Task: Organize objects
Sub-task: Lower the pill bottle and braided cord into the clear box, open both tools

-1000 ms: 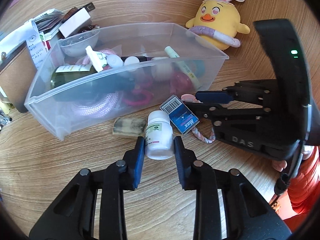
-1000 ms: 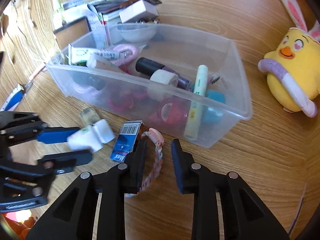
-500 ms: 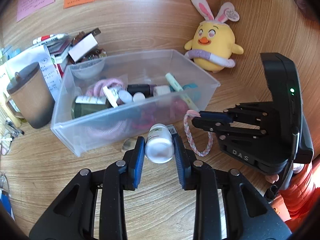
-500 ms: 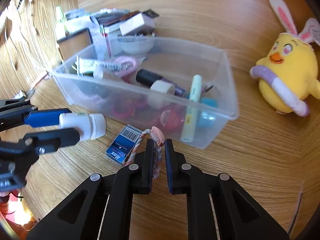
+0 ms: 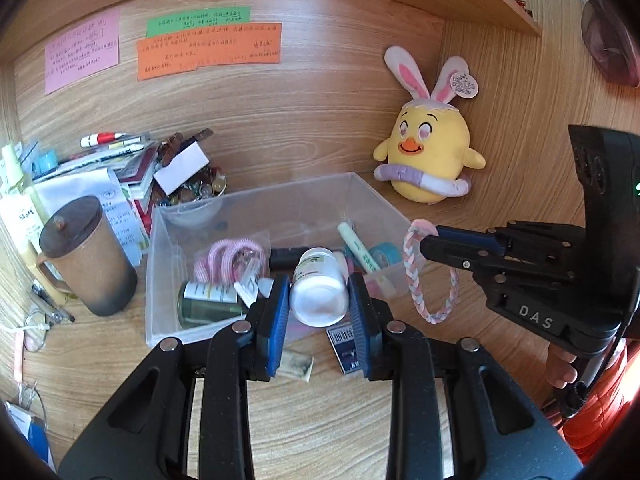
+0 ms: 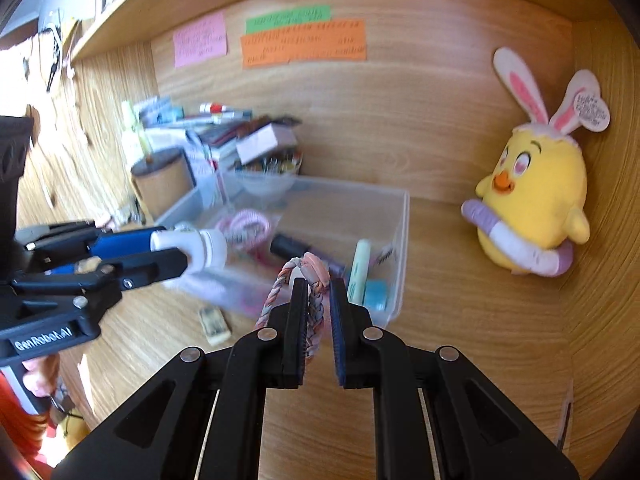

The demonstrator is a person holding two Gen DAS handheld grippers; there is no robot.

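My left gripper [image 5: 318, 300] is shut on a white pill bottle [image 5: 318, 286] and holds it in the air above the near wall of the clear plastic bin [image 5: 160, 280]. The bottle also shows in the right wrist view [image 6: 200, 248]. My right gripper [image 6: 319, 300] is shut on a braided pastel bracelet [image 6: 312, 280], which hangs as a loop in the left wrist view [image 5: 424, 276], just right of the bin. The bin [image 6: 402, 240] holds several small items. A blue barcoded box [image 5: 348, 346] and a small eraser-like block [image 5: 296, 364] lie on the desk below.
A yellow chick plush [image 5: 430, 160] leans on the back wall at right. A brown lidded mug [image 5: 86, 256] stands left of the bin, with stacked papers, pens and a white box [image 5: 182, 168] behind. Sticky notes [image 5: 208, 50] hang on the wall.
Both grippers have risen from the desk. The left lifted the pill bottle over the bin's near wall; the right closed on the bracelet and lifted it.
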